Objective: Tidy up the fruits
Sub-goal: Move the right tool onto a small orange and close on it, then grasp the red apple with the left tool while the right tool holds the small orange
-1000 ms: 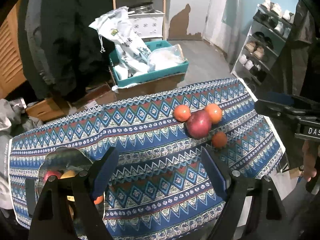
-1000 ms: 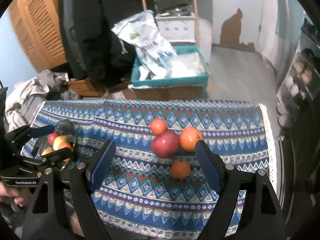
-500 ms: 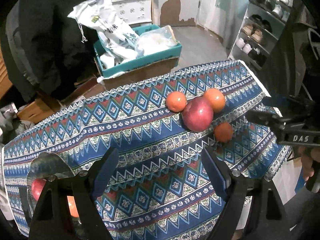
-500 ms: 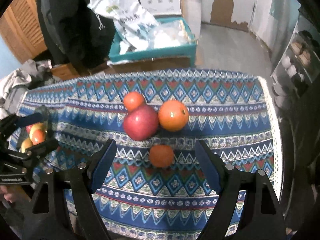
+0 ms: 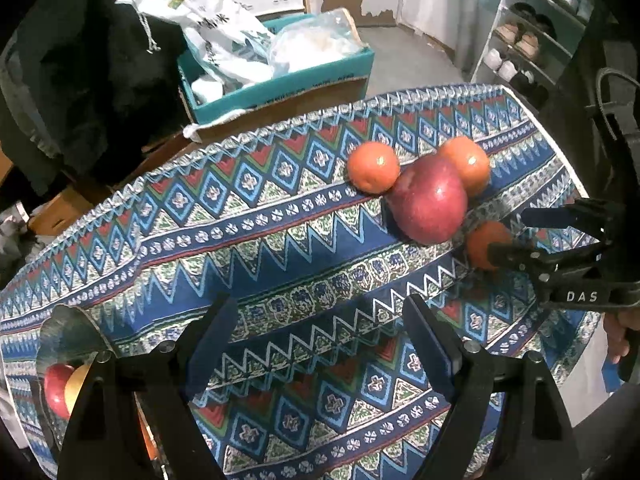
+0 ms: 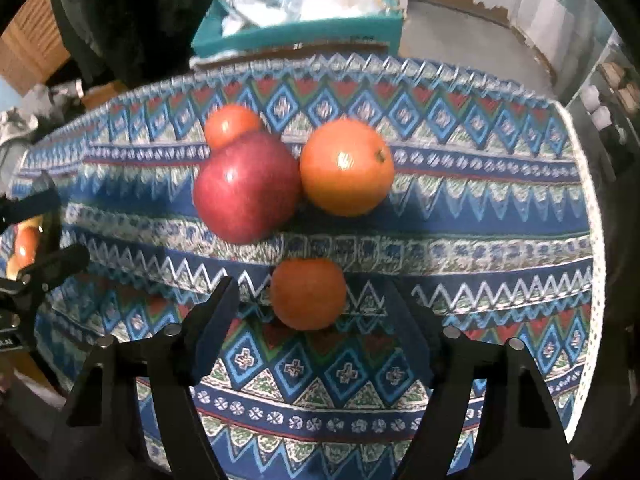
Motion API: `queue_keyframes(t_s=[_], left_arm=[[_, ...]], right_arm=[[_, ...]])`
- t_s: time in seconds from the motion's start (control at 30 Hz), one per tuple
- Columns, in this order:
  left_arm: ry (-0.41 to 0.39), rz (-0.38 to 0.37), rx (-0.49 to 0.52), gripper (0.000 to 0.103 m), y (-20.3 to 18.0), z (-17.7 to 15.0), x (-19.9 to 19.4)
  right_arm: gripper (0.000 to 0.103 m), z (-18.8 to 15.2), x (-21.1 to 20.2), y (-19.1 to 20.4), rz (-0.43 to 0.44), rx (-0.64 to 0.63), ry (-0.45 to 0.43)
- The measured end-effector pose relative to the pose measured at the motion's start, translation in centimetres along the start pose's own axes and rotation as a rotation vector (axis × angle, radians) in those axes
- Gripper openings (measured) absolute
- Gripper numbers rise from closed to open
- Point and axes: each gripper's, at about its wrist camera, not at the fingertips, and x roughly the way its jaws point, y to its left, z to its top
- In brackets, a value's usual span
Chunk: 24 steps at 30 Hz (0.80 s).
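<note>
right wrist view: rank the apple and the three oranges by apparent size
1. Apple
2. Right orange, close behind the apple
3. Near orange, though nearness to the camera inflates it
4. Far orange, partly hidden behind the apple, so unsure

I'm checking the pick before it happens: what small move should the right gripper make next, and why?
Probably ease a little further down and close. The right gripper, its jaws just closing, straddles the small orange nearest it, but the pads do not yet press on it. That fruit sits apart from the red apple, so there is room.
</note>
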Motion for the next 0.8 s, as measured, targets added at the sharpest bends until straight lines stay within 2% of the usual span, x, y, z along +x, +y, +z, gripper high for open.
queue_keyframes(t_s=[0.17,0.27,0.33,0.4,0.57,0.8], left_arm=[[0.018,0.008,0.025,0.086,-0.4,-0.2,1.6],[0.036,0.000,0.026,0.086,-0.7,-0.3,2.2],[0.037,-0.006,0.022,0.086,-0.8,-0.2,2.4],[0.034,-0.012,0.018,0.086,-1.0,0.0,2.4],[0.025,-0.030,0.020,0.086,-1.8,0.9,2.4],[0.013,-0.072,0.038,0.086,-3.0,3.2,2.7]], right_arm=[[0.073,-0.1,1.4,-0.2,0.000,-0.005,0.024],[0.067,-0.2,2.2,-0.2,-0.003,-0.010,0.037],[0.053,-0.2,2.7,-0.1,0.008,-0.004,0.036],[0.046,-0.1,2.9,-0.3,0.027,0.007,0.036],[0.046,0.0,1.9,-0.9,0.017,0.029,0.017],[0.045,0.4,-0.4,-3.8,-0.025,0.110,-0.024]])
